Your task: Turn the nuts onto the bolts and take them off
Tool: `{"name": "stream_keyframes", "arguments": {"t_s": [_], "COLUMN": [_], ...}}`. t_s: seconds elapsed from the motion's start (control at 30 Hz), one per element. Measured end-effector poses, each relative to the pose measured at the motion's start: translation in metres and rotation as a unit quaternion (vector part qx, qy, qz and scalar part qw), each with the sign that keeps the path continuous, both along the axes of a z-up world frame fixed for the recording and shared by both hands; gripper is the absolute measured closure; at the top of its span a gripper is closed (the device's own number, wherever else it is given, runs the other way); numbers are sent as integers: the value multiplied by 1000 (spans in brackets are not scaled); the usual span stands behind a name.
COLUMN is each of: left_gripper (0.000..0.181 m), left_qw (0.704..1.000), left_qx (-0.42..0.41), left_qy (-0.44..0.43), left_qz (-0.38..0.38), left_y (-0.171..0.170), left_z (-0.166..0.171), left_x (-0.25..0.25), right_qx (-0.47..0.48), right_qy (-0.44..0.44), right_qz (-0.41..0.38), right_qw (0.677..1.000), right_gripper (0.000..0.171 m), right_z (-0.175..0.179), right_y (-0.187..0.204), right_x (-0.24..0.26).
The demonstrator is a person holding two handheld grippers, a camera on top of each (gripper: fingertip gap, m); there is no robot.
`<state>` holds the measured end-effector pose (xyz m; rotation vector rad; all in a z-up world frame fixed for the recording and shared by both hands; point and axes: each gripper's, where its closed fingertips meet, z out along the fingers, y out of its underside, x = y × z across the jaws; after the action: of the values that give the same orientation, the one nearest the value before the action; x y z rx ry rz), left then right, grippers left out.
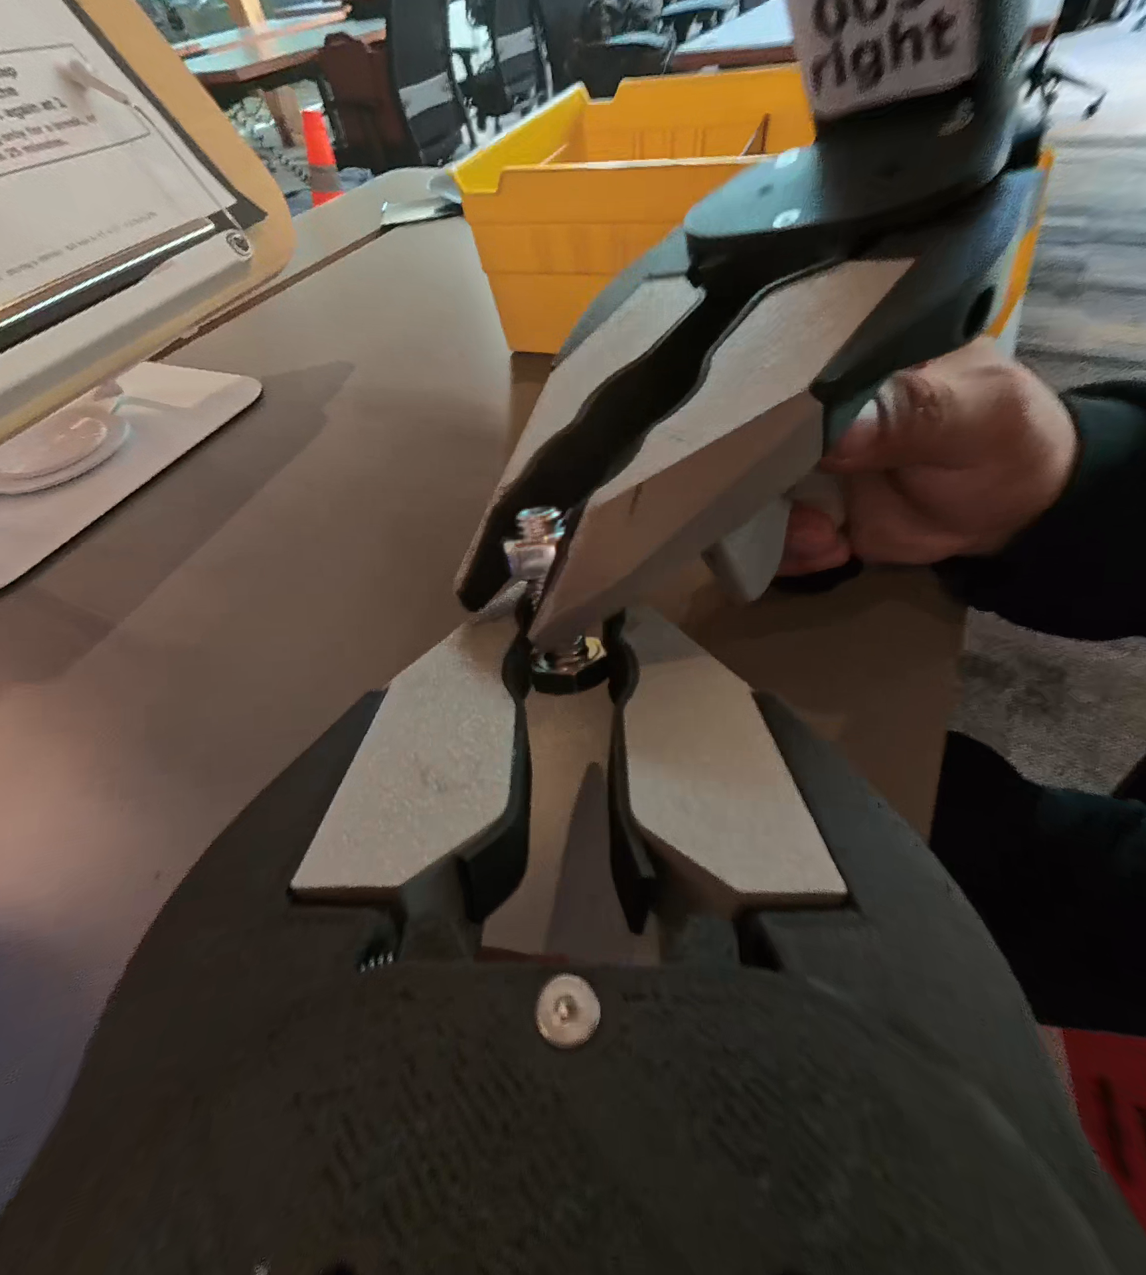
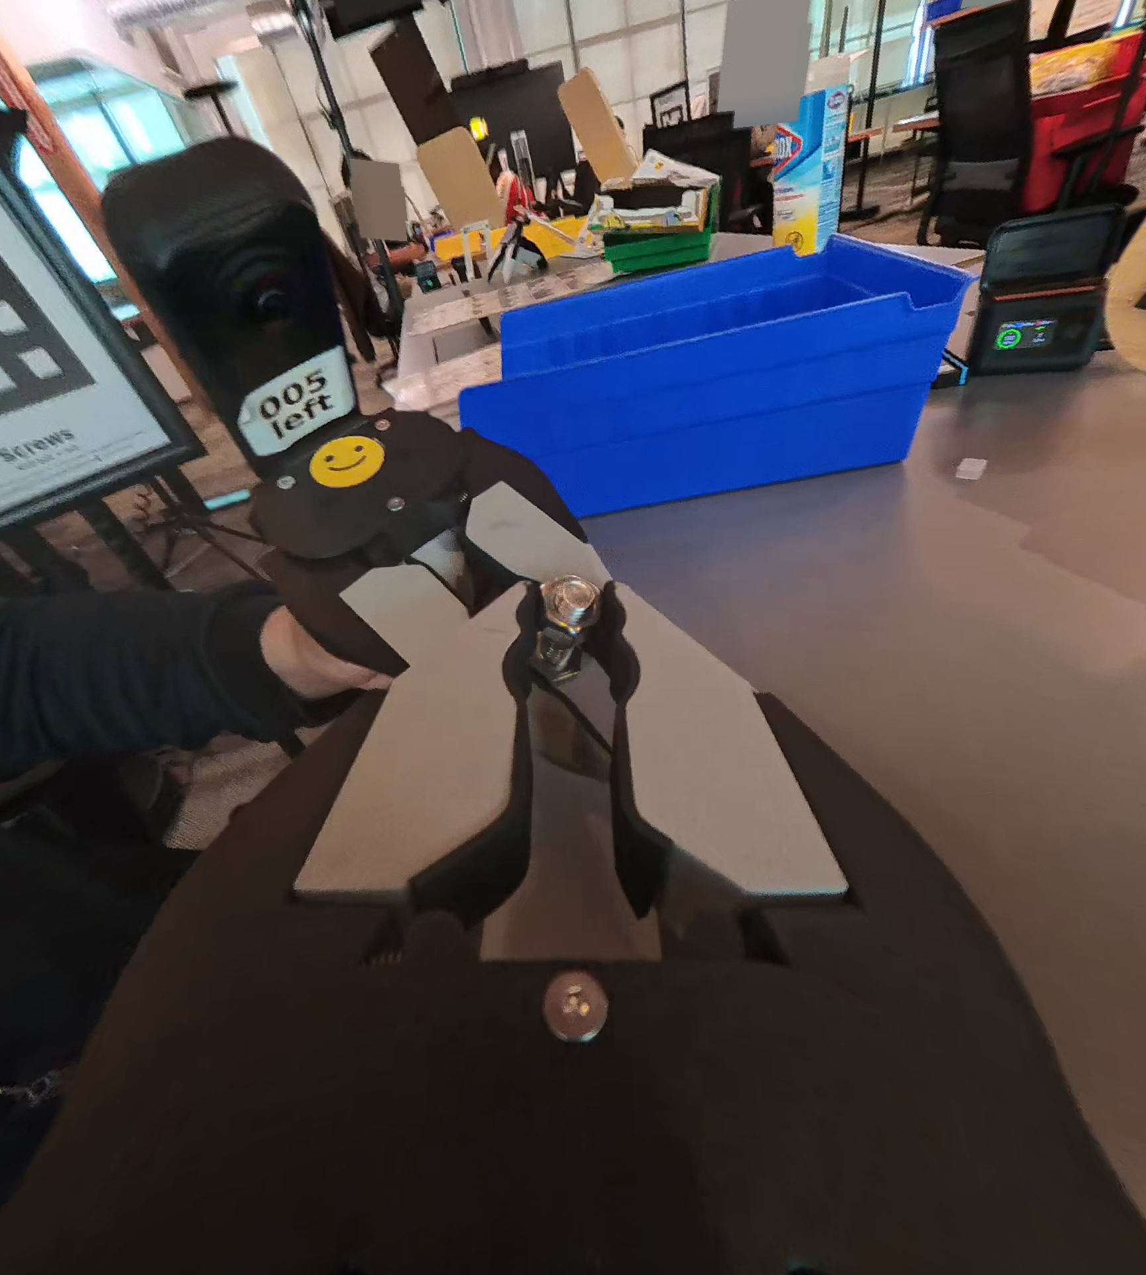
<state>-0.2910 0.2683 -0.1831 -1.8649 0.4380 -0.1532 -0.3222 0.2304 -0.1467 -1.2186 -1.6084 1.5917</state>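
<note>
Brown tabletop [image 1: 280,552] filled the lower and middle of both views, with an office of chairs and desks blurred behind it. In the left wrist view a yellow bin [image 1: 591,228] was seen at upper centre, and a paper sheet on a stand [image 1: 60,207] at upper left. In the right wrist view a blue bin [image 2: 715,393] stood at centre right and a framed marker sign [image 2: 25,386] at the left edge. The left gripper [image 1: 567,666] was seen at lower centre of its own view, its jaws narrowed around the hexagonal head of a silver bolt [image 1: 567,659]. The right gripper [image 1: 522,572] came down from the upper right of that view, held by a hand [image 1: 943,469], and its jaws were closed on a silver nut [image 1: 525,548] sitting on the bolt's threads, above the head. In the right wrist view the right gripper [image 2: 570,641] was shown clamping the nut [image 2: 556,652], with the bolt [image 2: 567,600] beyond it.
</note>
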Motion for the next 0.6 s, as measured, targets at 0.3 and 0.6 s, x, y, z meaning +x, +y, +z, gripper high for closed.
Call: {"name": "stream_keyframes", "arguments": {"t_s": [0.3,0.6], "left_gripper": [157,164], "left_qw": [999,997], "left_qx": [20,40], "left_qy": [-29,-64], "left_qz": [-1,-12], "left_y": [-2,-6], "left_z": [9,18], "left_x": [-3,-5], "right_qx": [158,178], "right_qy": [-37,-57], "right_qz": [-60,-67], "right_qw": [985,980], "right_gripper": [156,156], "right_z": [-1,0], "right_y": [6,14], "right_x": [-6,-2]}}
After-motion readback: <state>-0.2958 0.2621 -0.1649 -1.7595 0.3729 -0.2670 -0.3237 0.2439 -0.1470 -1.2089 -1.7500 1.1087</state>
